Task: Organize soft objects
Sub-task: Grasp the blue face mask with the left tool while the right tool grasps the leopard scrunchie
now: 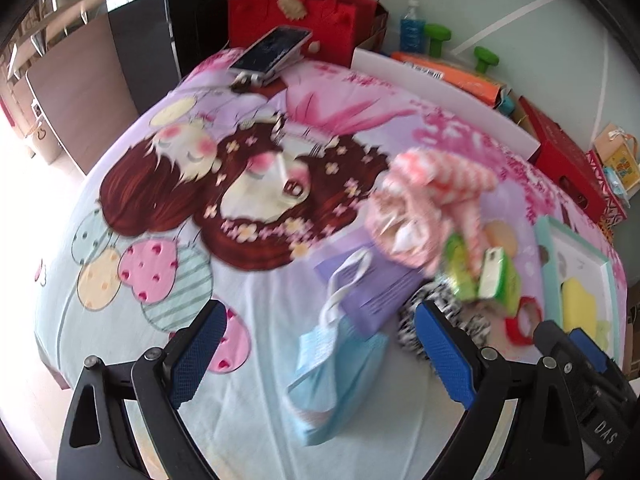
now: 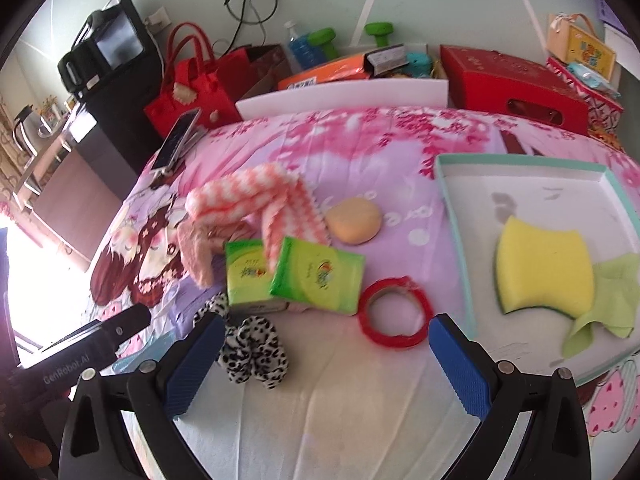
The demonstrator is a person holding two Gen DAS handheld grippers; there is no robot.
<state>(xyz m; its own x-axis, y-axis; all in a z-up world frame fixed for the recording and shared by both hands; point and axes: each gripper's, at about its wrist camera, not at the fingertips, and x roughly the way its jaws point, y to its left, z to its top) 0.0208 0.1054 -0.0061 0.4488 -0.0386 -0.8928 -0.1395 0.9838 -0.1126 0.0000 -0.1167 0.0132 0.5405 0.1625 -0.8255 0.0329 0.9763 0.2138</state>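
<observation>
A teal-rimmed white tray [image 2: 452,216] lies at the right of the bed and holds a yellow sponge [image 2: 544,268] and a light green cloth [image 2: 612,292]. Left of it lie a roll of red tape [image 2: 394,312], two green tissue packs [image 2: 316,276], a round peach bun-shaped toy [image 2: 354,220], a pink striped towel [image 2: 256,196] and a leopard-print scrunchie [image 2: 256,352]. My right gripper [image 2: 324,360] hovers open over the scrunchie and tape. My left gripper [image 1: 320,348] is open above a blue face mask [image 1: 336,364] and a purple packet [image 1: 372,288]. The striped towel [image 1: 444,184] lies beyond it.
A phone [image 1: 272,50] rests at the bed's far edge by a red felt bag [image 1: 296,12]. Behind a white board [image 2: 344,96] stand an orange box [image 2: 324,74], green dumbbells [image 2: 378,32], a blue bottle [image 2: 298,44] and a red box [image 2: 512,80]. The cartoon bedsheet [image 1: 160,208] spreads leftward.
</observation>
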